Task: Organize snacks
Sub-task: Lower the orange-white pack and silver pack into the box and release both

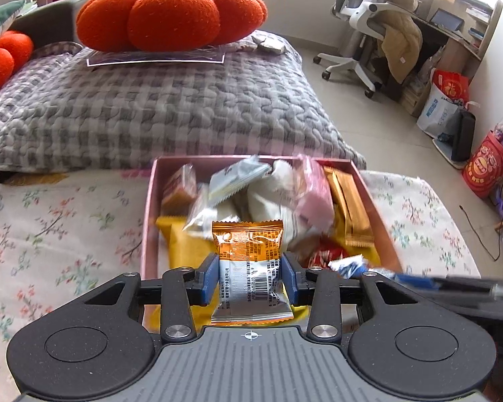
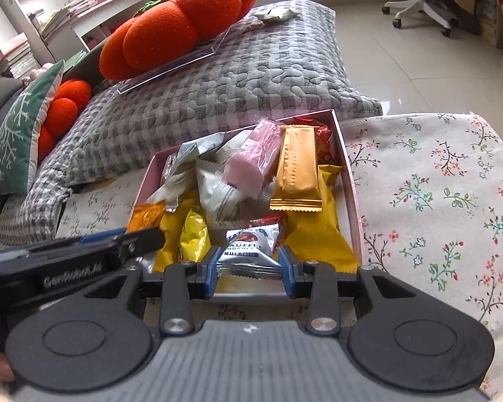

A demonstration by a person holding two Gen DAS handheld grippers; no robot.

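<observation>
One orange packet (image 1: 248, 261) clamped in left gripper (image 1: 249, 279) above pink box (image 1: 149, 207), one truffle packet (image 2: 249, 251) clamped in right gripper (image 2: 249, 273) over same box, two gold bars (image 2: 298, 171) inside, two pumpkin cushions (image 1: 171, 15) behind.

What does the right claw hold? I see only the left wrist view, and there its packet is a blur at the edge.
Observer: The right claw is shut on a silver and dark blue truffle chocolate packet; the printed words read clearly here.
Operator: Is it over the pink box?
Observer: Yes, over the near end of the pink box, above a yellow bag.
Operator: What is behind the orange cushion?
Observer: A white bookshelf with books and magazines stands behind the orange pumpkin cushion.
</observation>
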